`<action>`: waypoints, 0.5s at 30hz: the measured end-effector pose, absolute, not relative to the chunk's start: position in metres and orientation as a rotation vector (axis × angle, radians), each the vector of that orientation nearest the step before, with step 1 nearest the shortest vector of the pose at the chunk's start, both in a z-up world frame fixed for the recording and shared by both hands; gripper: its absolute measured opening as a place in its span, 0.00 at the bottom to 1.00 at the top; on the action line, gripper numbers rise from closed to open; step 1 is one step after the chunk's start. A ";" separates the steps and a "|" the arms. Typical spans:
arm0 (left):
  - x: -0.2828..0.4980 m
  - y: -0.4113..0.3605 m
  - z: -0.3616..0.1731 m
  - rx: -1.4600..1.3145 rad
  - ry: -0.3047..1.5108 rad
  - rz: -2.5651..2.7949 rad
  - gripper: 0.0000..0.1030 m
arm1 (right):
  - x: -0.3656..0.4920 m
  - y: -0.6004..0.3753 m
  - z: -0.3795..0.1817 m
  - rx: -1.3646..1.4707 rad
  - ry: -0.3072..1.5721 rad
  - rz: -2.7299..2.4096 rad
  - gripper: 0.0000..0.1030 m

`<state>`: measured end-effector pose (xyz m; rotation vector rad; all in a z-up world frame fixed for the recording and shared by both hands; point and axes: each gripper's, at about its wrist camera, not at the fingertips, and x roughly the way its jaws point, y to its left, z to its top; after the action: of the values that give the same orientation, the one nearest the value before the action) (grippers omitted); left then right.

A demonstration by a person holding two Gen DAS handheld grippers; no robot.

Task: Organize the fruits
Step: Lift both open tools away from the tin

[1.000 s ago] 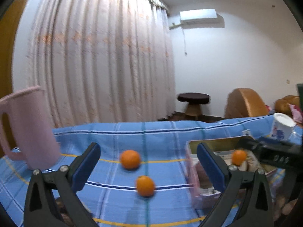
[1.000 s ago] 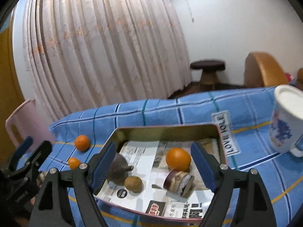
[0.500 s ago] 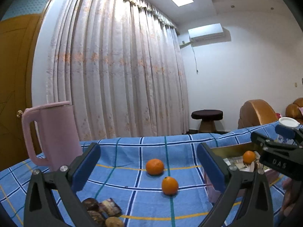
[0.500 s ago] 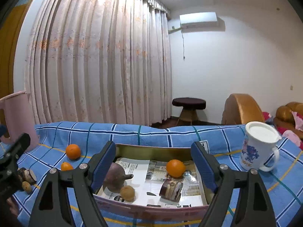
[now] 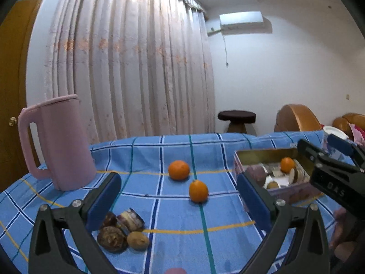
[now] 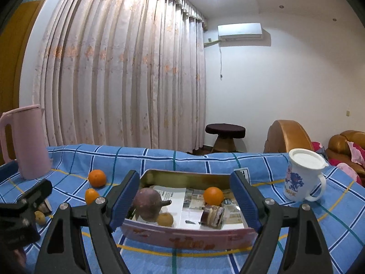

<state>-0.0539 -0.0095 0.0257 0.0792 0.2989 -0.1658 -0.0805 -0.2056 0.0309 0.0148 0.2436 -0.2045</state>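
Two oranges lie on the blue checked cloth: a far orange and a near orange. A pink tin box lined with newspaper holds a third orange, a purple fruit, a small brown fruit and a cut piece. A cluster of dark and brown fruits lies by my left finger. My left gripper is open and empty above the cloth. My right gripper is open and empty in front of the box.
A pink jug stands at the left. A white lidded mug stands right of the box. Beyond the table are a curtain, a dark stool and brown sofas.
Both grippers have tilted up and drawn back, so the views now look level across the table. The fruit cluster came into the left view. Nothing on the table moved.
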 end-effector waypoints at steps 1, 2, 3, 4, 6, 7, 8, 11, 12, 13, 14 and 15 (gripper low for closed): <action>-0.056 -0.010 0.025 0.078 0.302 -0.171 1.00 | -0.081 -0.205 0.031 0.016 0.246 -0.204 0.80; -0.057 -0.009 0.025 0.074 0.305 -0.165 1.00 | -0.082 -0.204 0.031 0.016 0.245 -0.204 0.80; -0.057 -0.007 0.024 0.066 0.311 -0.164 1.00 | -0.082 -0.204 0.031 0.015 0.241 -0.206 0.80; -0.058 -0.006 0.023 0.061 0.320 -0.173 1.00 | -0.083 -0.204 0.031 0.016 0.238 -0.203 0.80; -0.058 -0.006 0.024 0.062 0.329 -0.192 1.00 | -0.083 -0.204 0.030 0.023 0.244 -0.196 0.80; -0.058 -0.005 0.024 0.065 0.328 -0.200 1.00 | -0.082 -0.203 0.029 0.029 0.259 -0.189 0.80; -0.059 -0.006 0.024 0.074 0.325 -0.213 1.00 | -0.080 -0.203 0.027 0.034 0.273 -0.179 0.80; -0.063 -0.011 0.023 0.099 0.339 -0.286 1.00 | -0.082 -0.202 0.026 0.033 0.282 -0.168 0.80; -0.063 -0.013 0.022 0.111 0.351 -0.307 1.00 | -0.083 -0.202 0.026 0.034 0.284 -0.160 0.80; -0.064 -0.014 0.022 0.117 0.355 -0.310 1.00 | -0.083 -0.200 0.026 0.035 0.288 -0.154 0.80; -0.065 -0.015 0.021 0.121 0.361 -0.321 1.00 | -0.083 -0.199 0.025 0.034 0.293 -0.153 0.80; -0.067 -0.015 0.021 0.118 0.366 -0.331 1.00 | -0.083 -0.198 0.025 0.031 0.295 -0.153 0.80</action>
<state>-0.0671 -0.0147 0.0209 0.1175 0.3661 -0.3310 -0.0835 -0.1979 0.0248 0.0310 0.2954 -0.1528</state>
